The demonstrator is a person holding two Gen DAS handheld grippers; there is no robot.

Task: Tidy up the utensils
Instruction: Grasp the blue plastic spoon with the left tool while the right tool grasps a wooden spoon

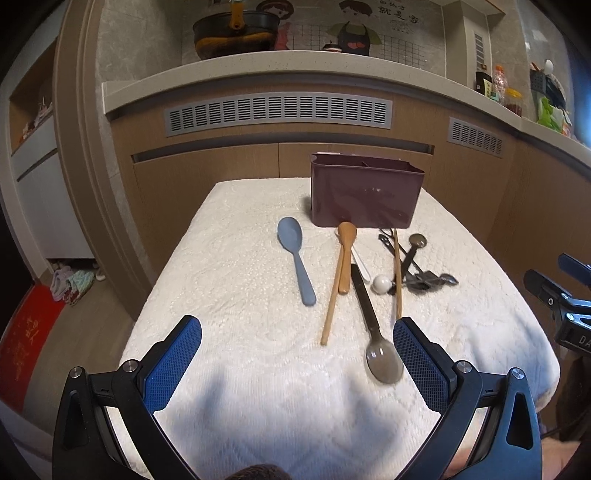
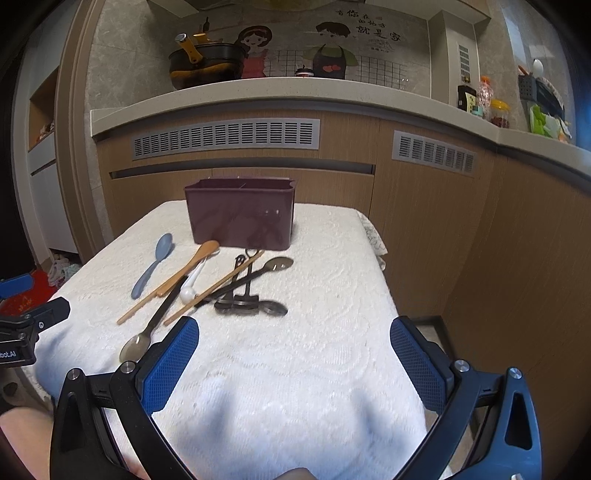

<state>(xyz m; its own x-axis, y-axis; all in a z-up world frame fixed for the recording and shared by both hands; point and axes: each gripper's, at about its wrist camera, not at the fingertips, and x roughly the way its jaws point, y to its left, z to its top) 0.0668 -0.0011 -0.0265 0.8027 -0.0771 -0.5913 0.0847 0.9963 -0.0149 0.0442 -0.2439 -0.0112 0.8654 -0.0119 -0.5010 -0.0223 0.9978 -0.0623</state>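
A dark maroon utensil holder (image 1: pixel 365 194) (image 2: pixel 242 214) stands at the back of the white-clothed table (image 1: pixel 240 350). In front of it lie a grey-blue spoon (image 1: pixel 295 254) (image 2: pixel 153 266), a wooden spoon (image 1: pixel 346 254) (image 2: pixel 192 262), wooden chopsticks (image 1: pixel 397 273) (image 2: pixel 218 286), a white spoon (image 1: pixel 380 283) (image 2: pixel 192 286), a black-handled metal spoon (image 1: pixel 373 328) (image 2: pixel 151 325) and several dark metal utensils (image 1: pixel 417 269) (image 2: pixel 255 291). My left gripper (image 1: pixel 297 328) is open near the table's front, empty. My right gripper (image 2: pixel 294 328) is open too, with nothing between its fingers.
A wooden cabinet front with grey vents (image 1: pixel 279 112) runs behind the table under a pale counter (image 1: pixel 258 64) carrying a black pot (image 1: pixel 236 31) and jars (image 1: pixel 513 101). Clothes (image 1: pixel 72 282) and a red mat (image 1: pixel 26 339) lie on the floor at left.
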